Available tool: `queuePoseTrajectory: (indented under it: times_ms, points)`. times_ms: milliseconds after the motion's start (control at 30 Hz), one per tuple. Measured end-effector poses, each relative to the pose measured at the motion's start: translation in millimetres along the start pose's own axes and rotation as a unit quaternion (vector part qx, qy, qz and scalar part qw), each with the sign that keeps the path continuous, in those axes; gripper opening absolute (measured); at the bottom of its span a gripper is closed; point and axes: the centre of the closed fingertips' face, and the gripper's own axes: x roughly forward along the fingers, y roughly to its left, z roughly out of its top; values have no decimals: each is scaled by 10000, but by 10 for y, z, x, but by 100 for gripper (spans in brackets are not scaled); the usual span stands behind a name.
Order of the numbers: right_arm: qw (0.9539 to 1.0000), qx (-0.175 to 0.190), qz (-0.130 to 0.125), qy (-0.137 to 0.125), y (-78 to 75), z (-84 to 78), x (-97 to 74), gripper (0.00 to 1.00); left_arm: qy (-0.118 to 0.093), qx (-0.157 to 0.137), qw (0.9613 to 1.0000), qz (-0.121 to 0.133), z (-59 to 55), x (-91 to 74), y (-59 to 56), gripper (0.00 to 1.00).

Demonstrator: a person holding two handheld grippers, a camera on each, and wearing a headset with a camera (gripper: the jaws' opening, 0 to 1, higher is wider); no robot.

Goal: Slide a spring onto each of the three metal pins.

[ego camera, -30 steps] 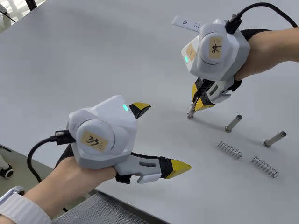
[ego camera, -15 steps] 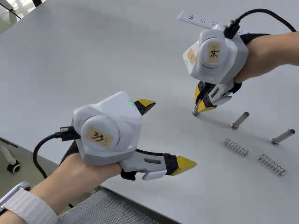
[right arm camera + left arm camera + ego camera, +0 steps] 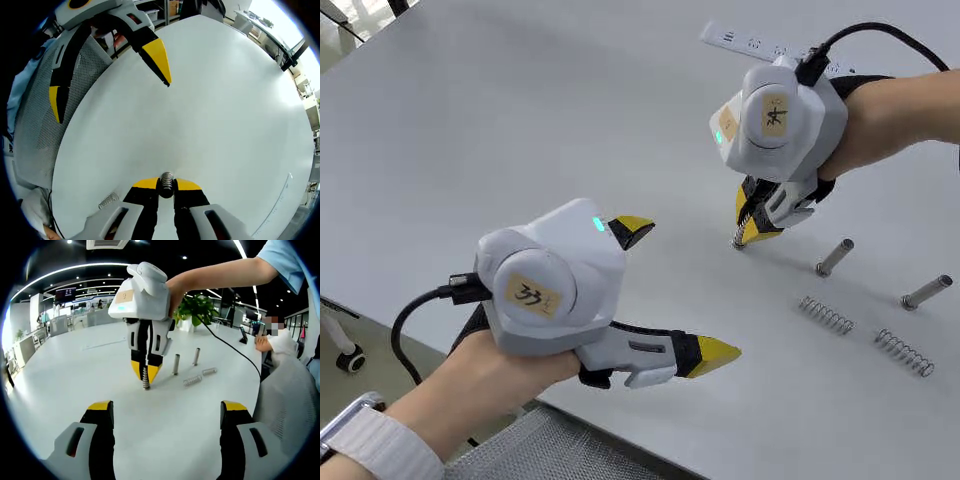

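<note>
- White table [image 3: 520,120], and most of its top lies bare.
- Left pin [image 3: 834,257] and right pin [image 3: 927,292] stand upright, apart from each other.
- Left spring [image 3: 825,315] and right spring [image 3: 904,353] lie flat, each near its pin, touching neither.
- A spring-wrapped pin [image 3: 738,241] stands further left.
- A white power strip [image 3: 745,42] lies at the far edge.

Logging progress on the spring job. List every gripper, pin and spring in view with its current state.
right gripper: shut on the held spring.
held spring: upright, lower end at the table.
left gripper: open, empty.
nearer pin: upright, bare.
farther pin: upright, bare.
nearer loose spring: lying flat on the table.
farther loose spring: lying flat on the table.
</note>
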Motion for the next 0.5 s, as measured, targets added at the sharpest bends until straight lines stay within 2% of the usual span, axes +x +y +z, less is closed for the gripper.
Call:
queuePoseTrajectory:
  times_ms: [267, 333, 433, 500]
  points:
    - [10000, 7, 79, 15, 33, 1, 4, 9, -3, -4, 10000, -7, 2, -2, -2, 86]
    - [9999, 74, 141, 31, 62, -13, 19, 14, -11, -18, 10000, -8, 1, -5, -3, 86]
    - [9999, 97, 89, -47, 53, -1, 28, 22, -4, -17, 10000, -7, -6, -6, 0, 86]
    - [9995, 271, 107, -124, 60, -4, 33, 33, -13, -35, 10000, -16, -3, -5, -1, 86]
